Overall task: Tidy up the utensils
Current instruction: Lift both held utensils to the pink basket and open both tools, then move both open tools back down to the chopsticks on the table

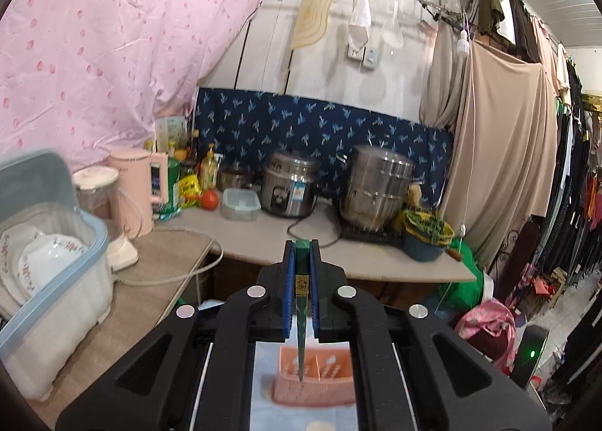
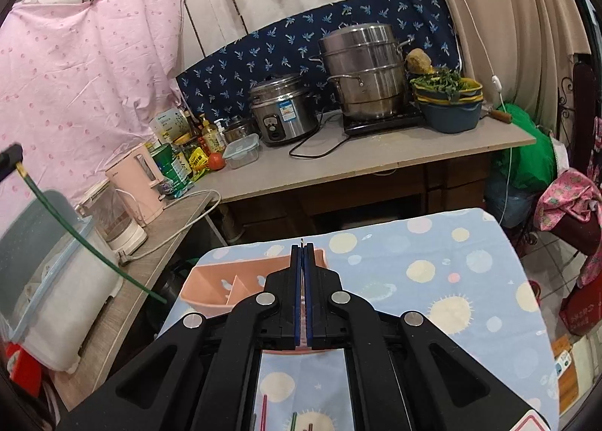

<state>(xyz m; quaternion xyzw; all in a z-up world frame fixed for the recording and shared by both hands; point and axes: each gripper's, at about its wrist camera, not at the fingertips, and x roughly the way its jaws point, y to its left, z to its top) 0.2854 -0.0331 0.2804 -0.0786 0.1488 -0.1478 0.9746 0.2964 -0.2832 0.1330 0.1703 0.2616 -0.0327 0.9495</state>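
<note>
Green chopstick [image 1: 302,303] clamped in left gripper [image 1: 302,254], long axis running from between the pads down toward the pink utensil holder [image 1: 314,382] at bottom centre; in the right wrist view it slants from upper left to lower right. Right gripper [image 2: 303,254] pressed together over the holder's rim; something thin seems pinched between its pads, cannot tell what.

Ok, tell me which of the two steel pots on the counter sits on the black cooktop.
The tall tiered steamer pot, on the black cooktop beside the blue basin. The shorter rice cooker stands directly on the counter.
</note>
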